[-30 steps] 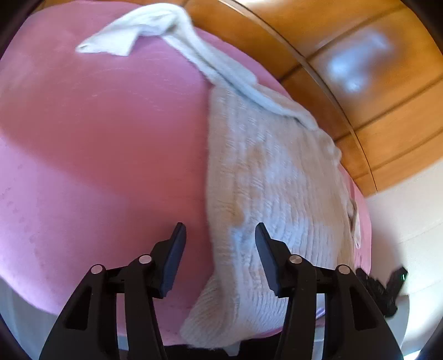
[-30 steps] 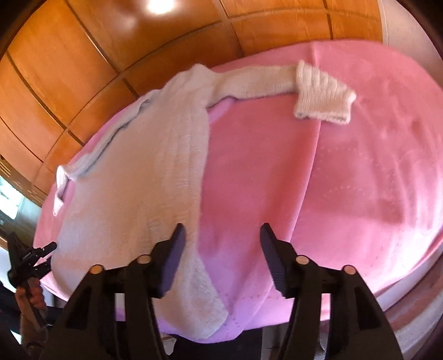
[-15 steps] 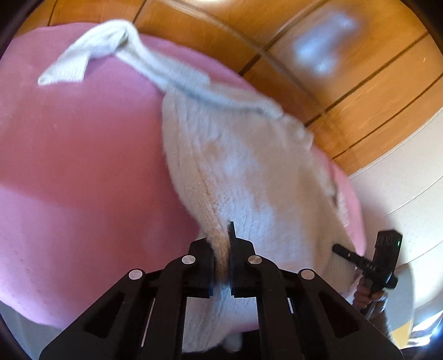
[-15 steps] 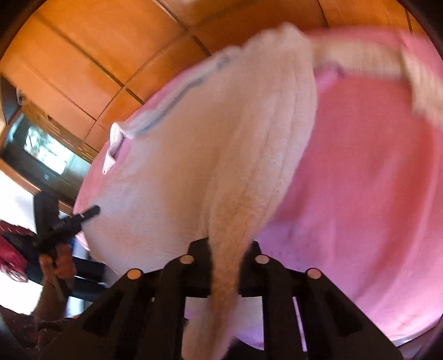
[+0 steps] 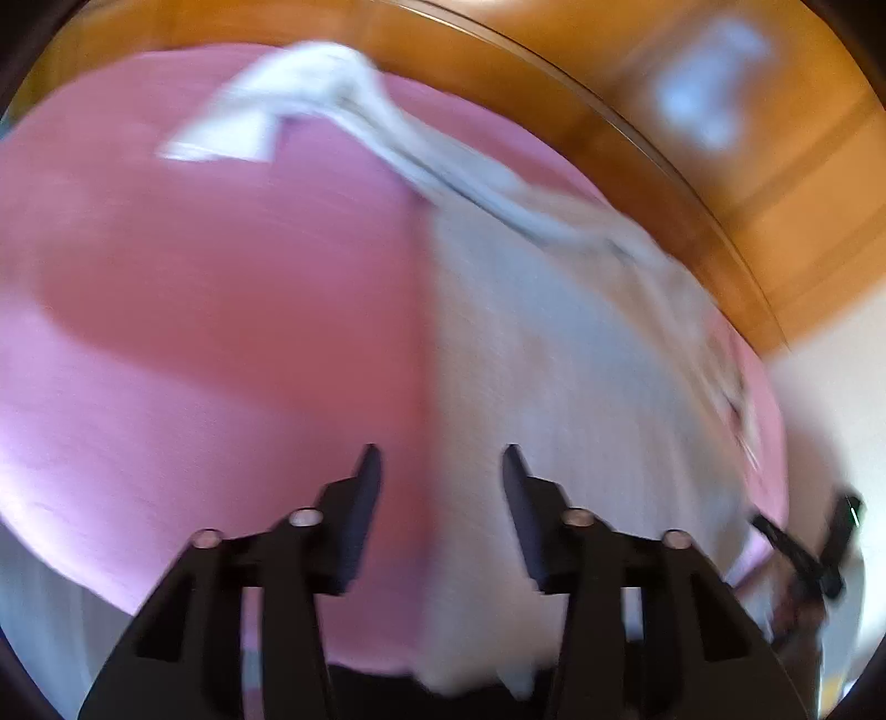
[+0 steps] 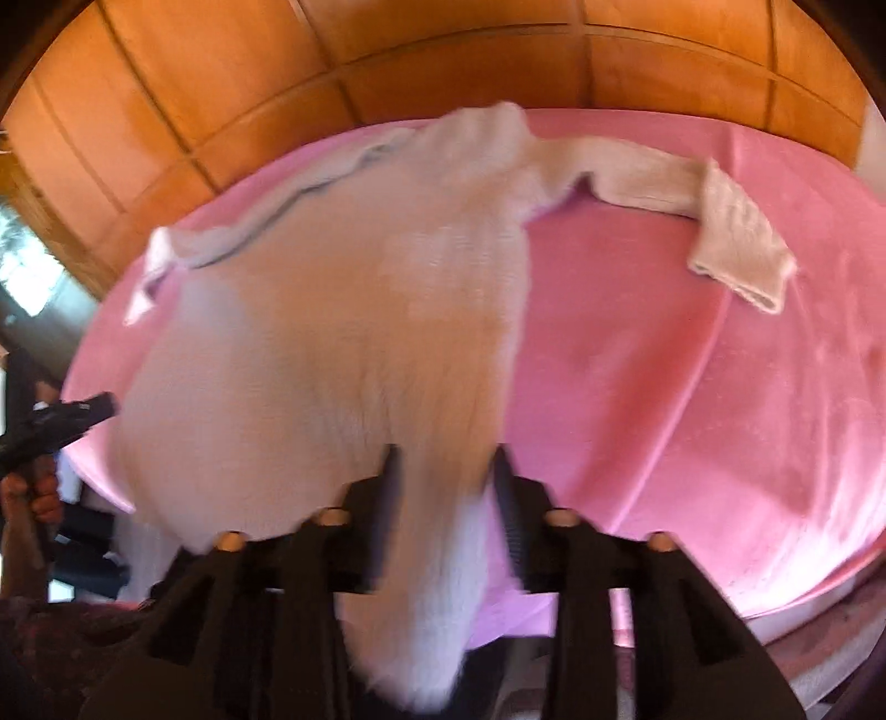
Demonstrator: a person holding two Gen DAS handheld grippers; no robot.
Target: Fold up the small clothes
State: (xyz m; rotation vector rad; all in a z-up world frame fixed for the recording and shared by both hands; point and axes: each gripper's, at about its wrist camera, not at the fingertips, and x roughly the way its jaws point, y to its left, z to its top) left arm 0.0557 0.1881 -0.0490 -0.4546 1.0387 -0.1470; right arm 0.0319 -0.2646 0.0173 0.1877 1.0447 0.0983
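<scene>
Cream knit sweater (image 6: pixel 343 343) lies spread on a pink-covered desk (image 6: pixel 692 399), body towards the left side of the right wrist view, one long sleeve (image 6: pixel 637 177) stretched out to the right with its ribbed cuff (image 6: pixel 742 249) flat on the pink cloth; other sleeve runs along the far edge on the left, near the wooden panelled wall (image 6: pixel 387 50); hem end of the sweater hangs over the near edge of the desk

Right gripper (image 6: pixel 446 471) jaws part way apart and opening; a fold of the sweater's lower edge sits between them and droops down past the fingers; frame is blurred, cannot tell for sure whether the pads are touching the knit, looks loose

Left gripper (image 5: pixel 440 465) jaws also part way apart and opening; the sweater (image 5: pixel 554 387) edge lies under the gap, with the pink desk (image 5: pixel 194 332) cover showing below the left finger and knit below the right one; nothing pinched; frame heavily motion-blurred

Sleeve (image 5: pixel 421 149) with its cuff (image 5: pixel 232 133) runs across the far side in the left wrist view; the right gripper (image 5: pixel 803 548) shows at the right edge there, dark and blurred; the left gripper (image 6: pixel 61 421) and the hand (image 6: pixel 33 493) holding it show at the left edge of the right wrist view
</scene>
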